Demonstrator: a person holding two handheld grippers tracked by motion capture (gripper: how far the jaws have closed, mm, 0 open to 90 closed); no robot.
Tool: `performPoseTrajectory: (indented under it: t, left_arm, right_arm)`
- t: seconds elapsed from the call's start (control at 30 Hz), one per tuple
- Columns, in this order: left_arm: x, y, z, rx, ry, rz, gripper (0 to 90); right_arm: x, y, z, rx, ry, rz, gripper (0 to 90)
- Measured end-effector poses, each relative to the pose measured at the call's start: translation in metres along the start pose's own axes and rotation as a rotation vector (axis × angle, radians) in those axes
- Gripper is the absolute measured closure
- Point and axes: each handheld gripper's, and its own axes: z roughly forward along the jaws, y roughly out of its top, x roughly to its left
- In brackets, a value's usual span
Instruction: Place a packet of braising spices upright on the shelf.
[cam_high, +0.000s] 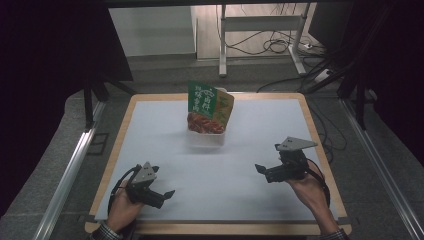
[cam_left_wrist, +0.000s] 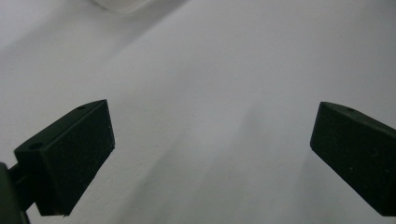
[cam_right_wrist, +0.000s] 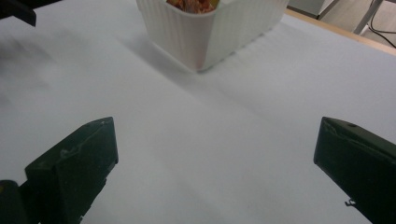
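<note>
Snack packets (cam_high: 210, 107) stand upright in a white ribbed tub (cam_high: 206, 138), mid-desk, toward the far edge. Green tops with white print, red-orange lower halves. Front packet leans slightly left; a second one is tucked behind it to the right, yellowish-green panel showing.

Left to right in the high view:

- Left tongs (cam_high: 168, 194): near-left part of the desk (cam_high: 150, 125), held low over the white surface by the person's left hand (cam_high: 121, 210). Grey three-cornered plate on top, cable looping behind. Jaws point right, toward desk centre. Left gripper view: tongs (cam_left_wrist: 212, 149) wide apart, bare white desk between the jaws, nothing gripped. A blurred corner of the tub (cam_left_wrist: 122, 4) sits at the top edge of that view.
- Tub and packets: centre, well apart from both tongs, touched by neither.
- Right tongs (cam_high: 262, 170): near-right part of the desk, held by the right hand (cam_high: 310, 192); grey plate on top, jaws point left. Right gripper view: tongs (cam_right_wrist: 215, 154) wide apart, white desk between the jaws, nothing gripped. Tub (cam_right_wrist: 210, 28) is ahead and slightly left of the jaw line in that view, red-orange packet bottoms (cam_right_wrist: 191, 4) just visible over its rim. Dark tip of the left tongs (cam_right_wrist: 18, 11) at the top-left corner.

Desk has a white top with a wooden border. Beyond it, grey floor with cables (cam_high: 272, 45) and a metal frame leg (cam_high: 222, 42).
</note>
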Motion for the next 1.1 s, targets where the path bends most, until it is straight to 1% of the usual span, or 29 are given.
performPoseTrajectory:
  t: [0.13, 0.3, 0.63, 0.8, 0.97, 1.1]
  left_arm:
    - [0.0, 0.0, 0.0, 0.001, 0.0, 0.002, 0.0]
    - [0.0, 0.0, 0.0, 0.001, 0.0, 0.003, 0.0]
    - [-0.001, 0.0, 0.0, 0.003, 0.0, 0.005, 0.0]
    - [-0.001, 0.0, 0.0, 0.003, 0.0, 0.005, 0.0]
    - [-0.001, 0.0, 0.0, 0.004, 0.0, 0.006, 0.0]
    - [-0.001, 0.0, 0.001, 0.005, -0.002, 0.006, 0.0]
  right_arm:
    - [0.0, -0.012, -0.004, 0.013, -0.014, 0.002, 0.0]
    - [-0.003, -0.024, -0.011, 0.014, -0.025, 0.016, 0.0]
    - [-0.002, -0.041, -0.024, 0.001, -0.049, 0.019, 0.0]
    - [0.0, -0.05, -0.028, 0.008, -0.059, 0.018, 0.0]
    - [0.0, -0.059, -0.032, 0.019, -0.068, 0.027, 0.0]
    - [0.0, -0.066, -0.035, 0.011, -0.087, 0.032, 0.0]
